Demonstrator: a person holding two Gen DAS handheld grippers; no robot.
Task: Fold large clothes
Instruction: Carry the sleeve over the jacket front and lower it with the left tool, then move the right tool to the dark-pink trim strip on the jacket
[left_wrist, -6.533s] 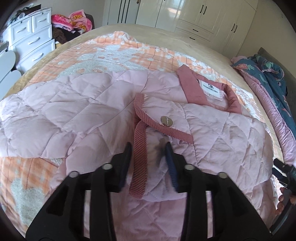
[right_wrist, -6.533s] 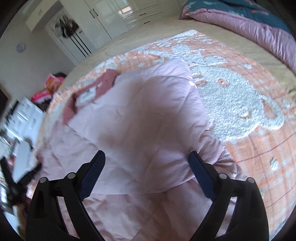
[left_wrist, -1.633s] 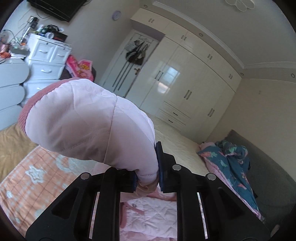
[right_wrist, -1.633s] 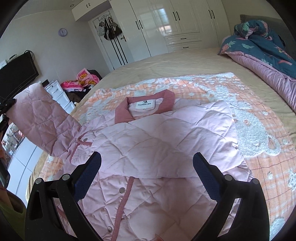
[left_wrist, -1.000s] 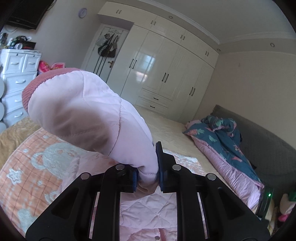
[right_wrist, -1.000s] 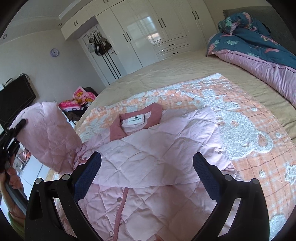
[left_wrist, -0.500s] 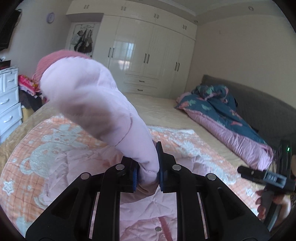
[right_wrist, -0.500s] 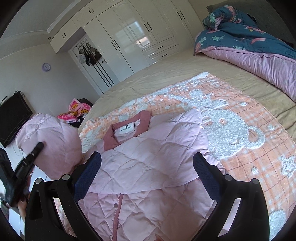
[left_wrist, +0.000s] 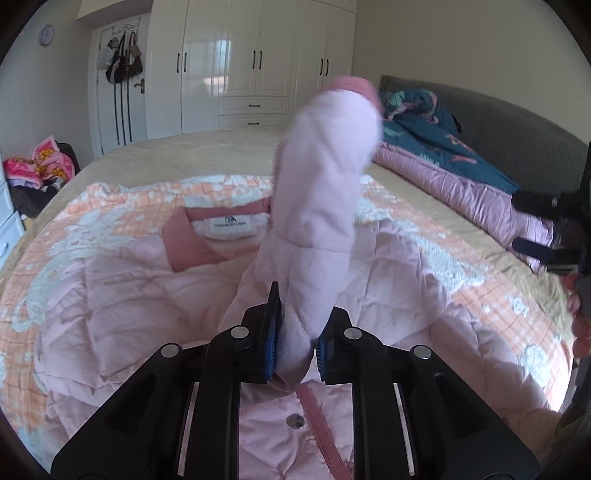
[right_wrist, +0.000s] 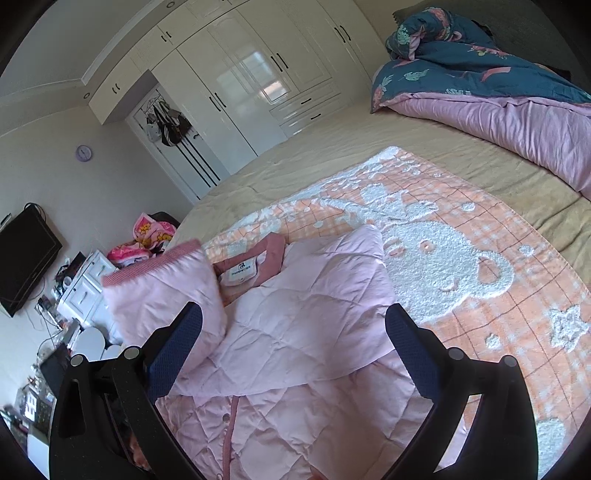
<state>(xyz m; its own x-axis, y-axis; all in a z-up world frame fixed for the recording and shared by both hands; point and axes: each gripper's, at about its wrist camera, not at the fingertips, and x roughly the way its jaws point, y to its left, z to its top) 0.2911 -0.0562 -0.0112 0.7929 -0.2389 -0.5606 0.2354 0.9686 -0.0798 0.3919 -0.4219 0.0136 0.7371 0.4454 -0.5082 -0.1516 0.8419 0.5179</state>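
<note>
A pale pink quilted jacket (left_wrist: 122, 291) with a darker pink collar lies front-up on the bed. Its far sleeve is folded over the chest (right_wrist: 306, 317). My left gripper (left_wrist: 297, 350) is shut on the other sleeve (left_wrist: 325, 192), which stands up above the jacket's chest with its ribbed cuff at the top. In the right wrist view that raised sleeve (right_wrist: 162, 291) hangs over the jacket's left side. My right gripper (right_wrist: 291, 347) is open above the jacket's lower half, holding nothing.
An orange and white blanket (right_wrist: 461, 258) covers the bed under the jacket. A folded blue and pink duvet (right_wrist: 498, 103) lies at the head end. White wardrobes (left_wrist: 258, 62) line the far wall. White drawers (right_wrist: 88, 291) stand beside the bed.
My left gripper has swung the held sleeve from the jacket's outer side across and down over the chest. The right gripper has drifted slightly and stayed open.
</note>
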